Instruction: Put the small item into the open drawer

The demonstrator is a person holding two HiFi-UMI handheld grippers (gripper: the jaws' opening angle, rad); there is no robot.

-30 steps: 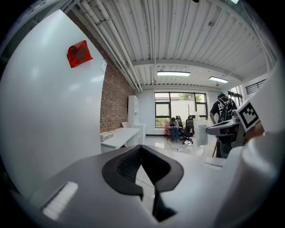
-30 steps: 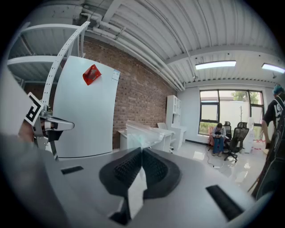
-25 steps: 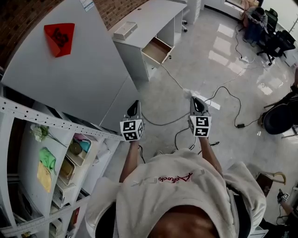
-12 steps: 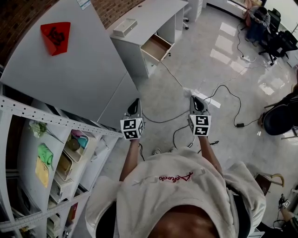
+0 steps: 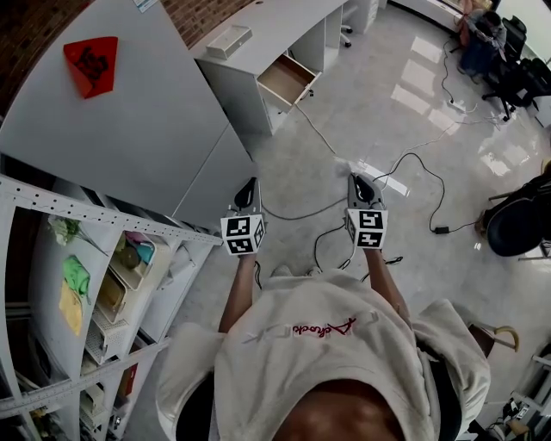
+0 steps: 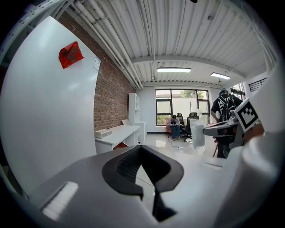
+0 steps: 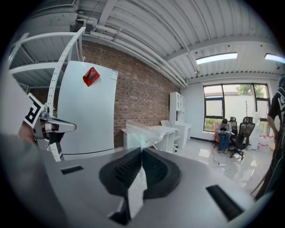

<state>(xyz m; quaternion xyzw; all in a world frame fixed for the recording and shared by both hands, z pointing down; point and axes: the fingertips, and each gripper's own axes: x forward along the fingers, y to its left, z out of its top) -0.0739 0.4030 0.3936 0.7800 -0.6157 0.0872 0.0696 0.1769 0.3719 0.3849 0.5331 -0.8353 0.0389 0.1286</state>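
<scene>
The right gripper (image 7: 141,152) is clenched, its ribbed black pads pressed together on the small item (image 7: 146,132), a clear, filmy thing that juts out past the jaw tips; in the head view it shows as a pale wisp (image 5: 359,166) just ahead of that gripper (image 5: 362,183). The left gripper (image 6: 141,149) has its jaw tips meeting with nothing between them (only floor shows through the gap behind the tips); from above it (image 5: 248,193) is held level with the right one, the two well apart, both out in front of the person's white shirt (image 5: 318,344). Below them lies glossy pale floor with dark cables (image 5: 413,164) trailing across it. To the left stands a tall white cabinet (image 5: 120,129) with a red triangular thing (image 5: 89,64) on it, and nearer, a metal shelf rack (image 5: 86,215) with bins. Farther ahead, well apart from both grippers, is a white desk (image 5: 275,21) with a white box (image 5: 228,40) on top; its open drawer (image 5: 287,79) shows a bare wooden inside.
</scene>
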